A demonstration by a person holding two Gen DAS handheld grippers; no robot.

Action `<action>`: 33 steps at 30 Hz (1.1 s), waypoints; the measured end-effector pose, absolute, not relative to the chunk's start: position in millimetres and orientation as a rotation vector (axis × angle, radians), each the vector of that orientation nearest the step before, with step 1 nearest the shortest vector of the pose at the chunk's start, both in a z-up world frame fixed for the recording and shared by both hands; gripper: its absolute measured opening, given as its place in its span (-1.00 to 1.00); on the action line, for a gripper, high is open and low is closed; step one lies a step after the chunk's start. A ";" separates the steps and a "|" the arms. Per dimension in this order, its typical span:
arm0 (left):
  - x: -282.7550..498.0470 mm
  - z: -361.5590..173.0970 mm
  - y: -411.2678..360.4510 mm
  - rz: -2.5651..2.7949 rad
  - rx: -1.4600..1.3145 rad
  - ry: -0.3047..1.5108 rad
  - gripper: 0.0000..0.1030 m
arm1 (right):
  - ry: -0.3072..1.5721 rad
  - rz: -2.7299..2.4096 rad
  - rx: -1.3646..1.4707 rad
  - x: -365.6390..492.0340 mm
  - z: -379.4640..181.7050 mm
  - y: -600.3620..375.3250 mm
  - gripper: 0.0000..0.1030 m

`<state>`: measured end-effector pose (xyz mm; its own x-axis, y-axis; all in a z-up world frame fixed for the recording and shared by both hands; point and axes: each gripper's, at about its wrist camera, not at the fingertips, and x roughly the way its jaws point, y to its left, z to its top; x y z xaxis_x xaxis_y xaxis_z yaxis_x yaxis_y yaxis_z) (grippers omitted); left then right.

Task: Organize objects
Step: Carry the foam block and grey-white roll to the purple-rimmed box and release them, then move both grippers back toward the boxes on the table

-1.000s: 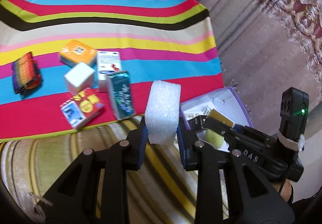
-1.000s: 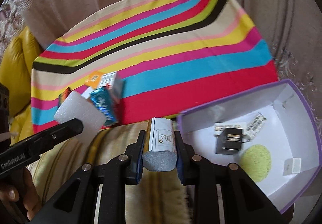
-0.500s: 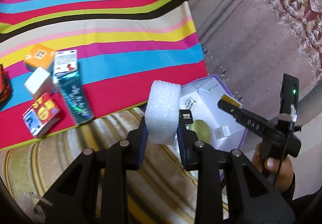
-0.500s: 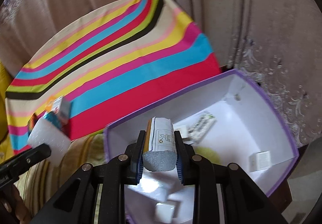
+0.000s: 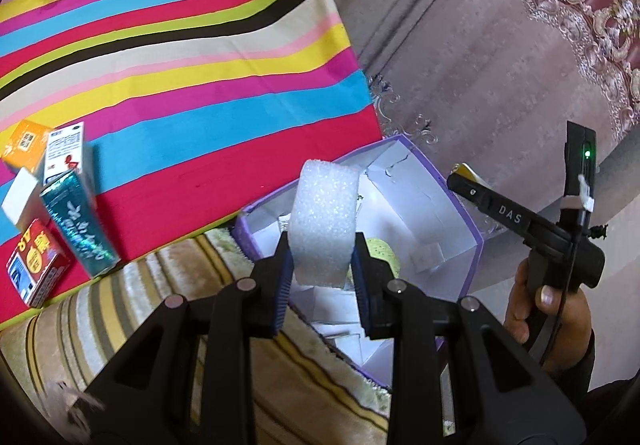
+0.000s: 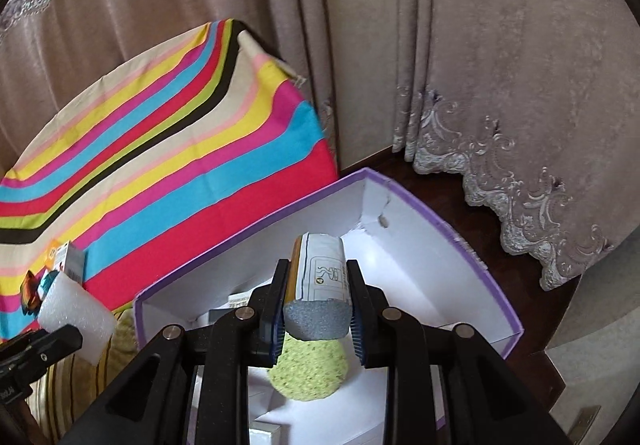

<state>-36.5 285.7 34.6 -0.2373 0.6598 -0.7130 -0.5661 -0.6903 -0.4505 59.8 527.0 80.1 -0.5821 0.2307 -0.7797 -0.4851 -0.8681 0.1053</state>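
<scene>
- Left gripper [image 5: 322, 270] pinches one white foam block [image 5: 325, 221] above the purple-rimmed white cardboard box [image 5: 464, 221].
- Right gripper [image 6: 316, 315] pinches one grey paper-wrapped sponge block [image 6: 320, 281] over the same box.
- One round yellow-green sponge [image 6: 308, 371] lies inside.
- Five small cartons [image 5: 76, 221] sit on the one striped cloth [image 5: 180, 57] beyond.

Black linked fingers with silver screws and blue pads are seen on the left gripper [image 5: 322, 269]. The right gripper [image 6: 316, 311] is built alike; "DAS" and a green light are borne on its body at the right of the left wrist view.
</scene>
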 end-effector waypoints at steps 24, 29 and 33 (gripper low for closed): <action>-26.5 60.2 277.5 2.352 -1.106 0.118 0.55 | 0.243 2.433 -1.013 54.6 109.1 496.7 0.73; -21.7 70.1 264.4 2.447 -0.968 0.194 0.60 | 0.130 2.444 -0.974 47.7 117.8 470.9 0.75; -23.6 77.5 246.1 2.507 -0.892 0.201 0.70 | 0.048 2.476 -0.939 42.9 122.8 448.3 0.75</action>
<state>-23.6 246.1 77.5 -0.6789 0.3804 -0.6280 -0.4757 -0.8794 -0.0184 42.9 448.3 122.8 -0.6448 0.4302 -0.6318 -0.4544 -0.8804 -0.1358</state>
